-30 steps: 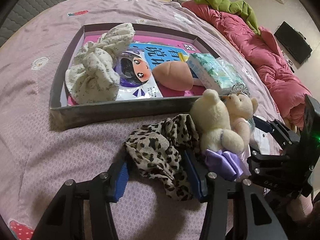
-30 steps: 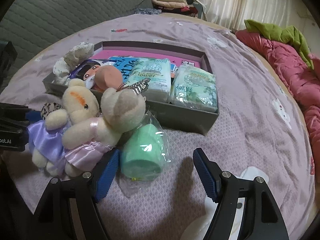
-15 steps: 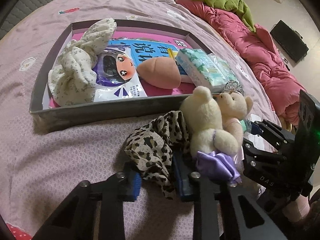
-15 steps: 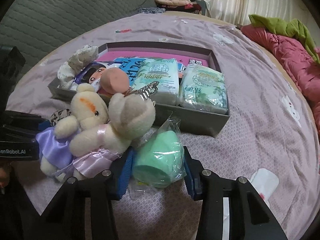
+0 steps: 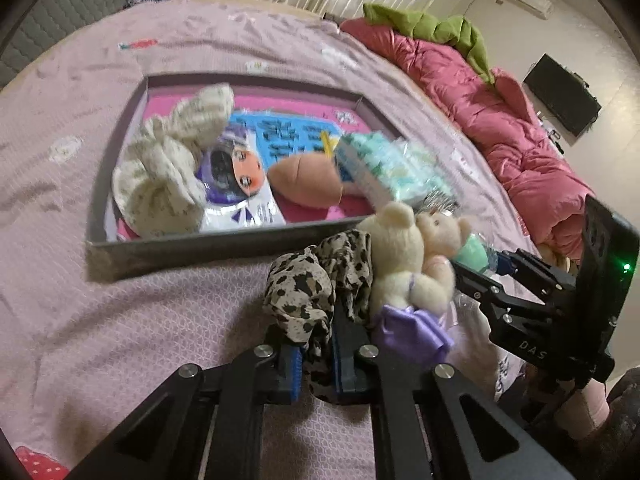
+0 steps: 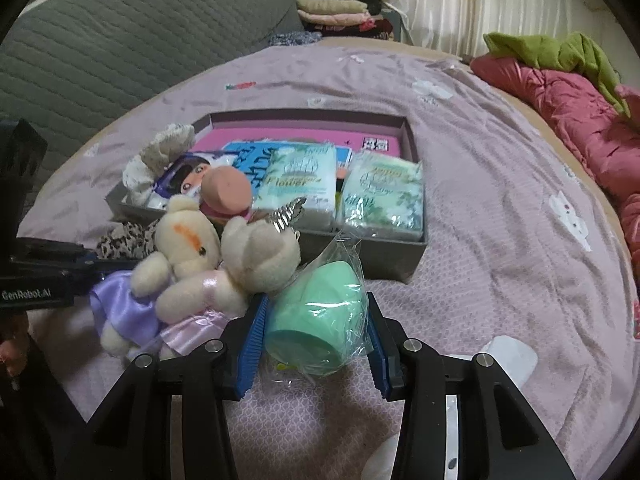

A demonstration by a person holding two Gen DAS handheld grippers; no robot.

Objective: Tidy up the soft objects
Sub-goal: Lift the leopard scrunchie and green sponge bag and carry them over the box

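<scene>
My left gripper (image 5: 316,364) is shut on a leopard-print cloth (image 5: 312,292) and holds it just in front of the grey tray (image 5: 208,246). My right gripper (image 6: 314,344) is shut on a mint-green sponge in a clear bag (image 6: 320,320), right of two cream teddy bears (image 6: 208,268) in purple and pink dresses. The bears also show in the left wrist view (image 5: 408,256). The tray (image 6: 384,256) holds a cream floral cloth (image 5: 172,168), a peach sponge (image 5: 306,180), two tissue packs (image 6: 380,196) and a cartoon book (image 5: 256,156).
A pink quilt (image 5: 500,128) with a green cloth (image 5: 432,28) lies along the bed's right side. A grey padded headboard (image 6: 120,40) stands at the far left. Folded clothes (image 6: 336,12) are stacked behind the bed. A white pad (image 6: 508,356) lies near my right gripper.
Both grippers closed, the left on the leopard cloth, the right on the bagged green sponge. The left now lifts the cloth, and the sponge sits slightly higher.
</scene>
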